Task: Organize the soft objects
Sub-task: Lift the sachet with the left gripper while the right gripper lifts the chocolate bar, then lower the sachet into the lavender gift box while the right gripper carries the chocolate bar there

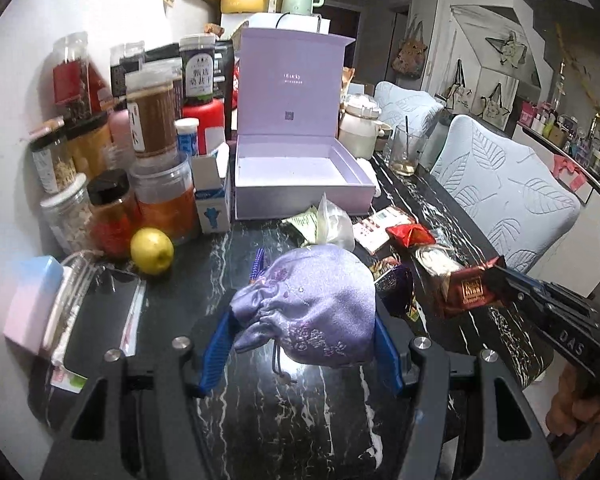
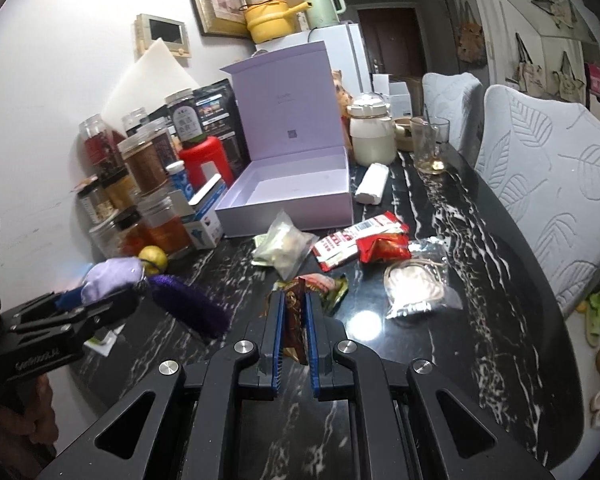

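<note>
The left gripper (image 1: 304, 320) holds a lilac drawstring pouch (image 1: 312, 304) between its two blue pads, which press into the cloth from either side; the jaws stand at a middling width, set by the bulk of the pouch. The pouch hangs clear of the black marble table (image 1: 284, 420), and its cord dangles under it. In the right wrist view the same pouch (image 2: 108, 276) shows at the tip of the left gripper (image 2: 96, 300), with a dark purple tassel (image 2: 188, 304) trailing from it toward the right gripper.

The right gripper (image 2: 294, 320) is closed narrow on a brown snack packet (image 2: 294, 320), held upright and edge-on between the pads. In the left wrist view this packet (image 1: 468, 290) reads as a dark red-brown wrapper nipped at one end by the right gripper (image 1: 504, 276), off to the right of the pouch and at about its height.

Ahead of both grippers stands an open lilac box (image 1: 300, 176), its lid upright and its tray bare. Between the grippers and the box lie loose soft things on the table: a clear bag with white contents (image 2: 288, 244), red packets (image 2: 364, 244), and a clear packet with a pale coil (image 2: 416, 284) ahead and to the right of the right gripper. A green-edged wrapper (image 2: 332, 288) lies just beyond the right gripper's tips.

To the left of the left gripper sits a lemon (image 1: 152, 252), with a cluster of jars (image 1: 152, 120) behind it along the wall.
</note>
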